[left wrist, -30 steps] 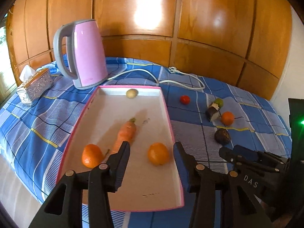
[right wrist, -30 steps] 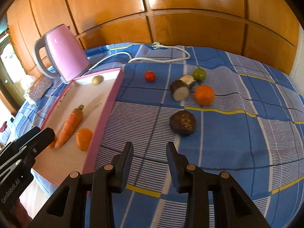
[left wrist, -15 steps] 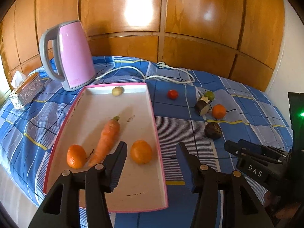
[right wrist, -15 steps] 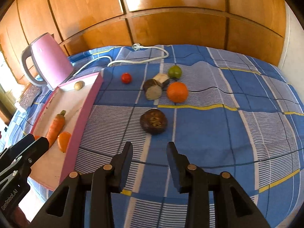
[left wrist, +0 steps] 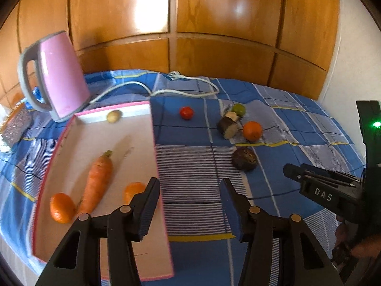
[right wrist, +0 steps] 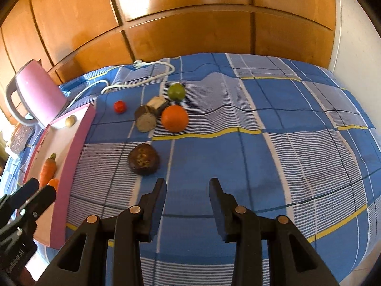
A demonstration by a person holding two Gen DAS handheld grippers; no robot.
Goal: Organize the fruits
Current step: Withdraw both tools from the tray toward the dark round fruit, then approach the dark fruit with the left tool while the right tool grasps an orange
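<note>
A white tray with a pink rim (left wrist: pixel 156 143) holds a carrot (left wrist: pixel 97 186), two oranges (left wrist: pixel 61 207) (left wrist: pixel 134 190) and a small pale potato-like piece (left wrist: pixel 114 116). On the blue checked cloth lie a red tomato (left wrist: pixel 186 112), a green fruit (left wrist: pixel 238 109), a cut brown piece (left wrist: pixel 228 127), an orange (left wrist: pixel 252 130) and a dark round fruit (left wrist: pixel 244 158). My left gripper (left wrist: pixel 189 186) hangs open over the tray's right rim, holding nothing. My right gripper (right wrist: pixel 188 183) is open and empty above the cloth, just right of the dark fruit (right wrist: pixel 143 159).
A pink kettle (left wrist: pixel 59 81) stands behind the tray, its white cord (left wrist: pixel 188 91) trailing over the cloth. A silver tissue box (left wrist: pixel 16 124) sits at the far left. Wooden panels (right wrist: pixel 190 31) back the table. The cloth to the right (right wrist: pixel 297 131) is bare.
Both grippers have shifted to the right. The left one has gone from over the tray's middle to its right rim. The dark fruit now lies left of the right fingers. Jaw gaps look unchanged.
</note>
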